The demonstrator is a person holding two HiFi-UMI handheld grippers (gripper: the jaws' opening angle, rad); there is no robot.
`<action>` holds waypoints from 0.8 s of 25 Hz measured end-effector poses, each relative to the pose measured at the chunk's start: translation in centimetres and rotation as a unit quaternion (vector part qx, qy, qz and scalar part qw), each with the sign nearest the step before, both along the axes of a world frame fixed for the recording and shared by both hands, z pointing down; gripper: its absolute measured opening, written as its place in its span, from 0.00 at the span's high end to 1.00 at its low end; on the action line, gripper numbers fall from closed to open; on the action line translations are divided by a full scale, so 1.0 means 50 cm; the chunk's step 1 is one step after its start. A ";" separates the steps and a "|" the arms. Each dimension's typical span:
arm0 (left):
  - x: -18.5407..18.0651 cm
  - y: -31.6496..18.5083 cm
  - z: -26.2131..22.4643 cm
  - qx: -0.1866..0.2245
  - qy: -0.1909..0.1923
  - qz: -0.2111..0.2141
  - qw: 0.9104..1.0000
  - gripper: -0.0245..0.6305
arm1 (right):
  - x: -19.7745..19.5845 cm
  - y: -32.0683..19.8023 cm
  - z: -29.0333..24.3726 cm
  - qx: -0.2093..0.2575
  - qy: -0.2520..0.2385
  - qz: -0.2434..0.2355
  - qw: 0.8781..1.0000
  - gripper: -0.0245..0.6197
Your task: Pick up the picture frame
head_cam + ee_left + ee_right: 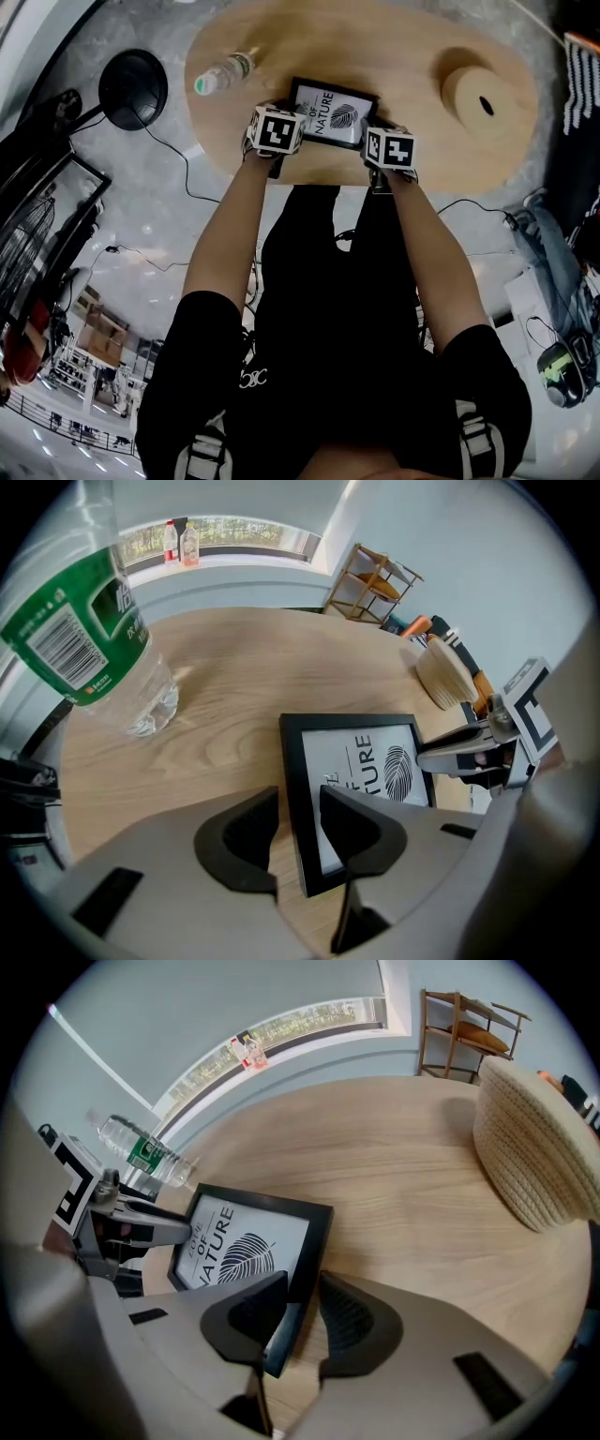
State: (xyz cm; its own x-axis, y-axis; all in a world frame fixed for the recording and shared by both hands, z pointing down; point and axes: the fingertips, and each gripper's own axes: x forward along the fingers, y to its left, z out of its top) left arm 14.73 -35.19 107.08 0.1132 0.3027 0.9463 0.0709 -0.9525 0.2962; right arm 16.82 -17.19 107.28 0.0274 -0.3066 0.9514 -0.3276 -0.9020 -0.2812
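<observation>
A black picture frame (333, 111) with a leaf print lies on the oval wooden table (375, 42). My left gripper (298, 808) straddles the frame's left border (292, 789), one jaw outside on the wood, the other over the glass, pads closed on the border. At the opposite side my right gripper (302, 1302) is shut on the frame's right border (314, 1241). In the head view both marker cubes flank the frame, left gripper (286, 129) and right gripper (377, 142). Each gripper view shows the other one's fingers across the frame.
A clear water bottle (223, 75) with a green label stands just left of the frame, close to my left gripper (89, 621). A woven round basket (478, 94) sits at the table's right end. A black round base (133, 89) and cables lie on the floor.
</observation>
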 end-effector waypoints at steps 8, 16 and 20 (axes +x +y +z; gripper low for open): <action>-0.005 -0.009 -0.011 0.029 -0.035 -0.018 0.999 0.78 | -0.002 0.003 -0.010 -0.020 -0.010 0.046 0.999 0.81; 0.015 -0.019 -0.167 -0.005 0.065 -0.077 0.995 0.82 | 0.040 -0.015 -0.172 0.004 0.064 0.021 0.998 0.82; 0.058 0.021 -0.333 0.013 0.127 -0.110 0.986 0.82 | 0.107 0.015 -0.327 0.033 0.129 -0.002 0.991 0.82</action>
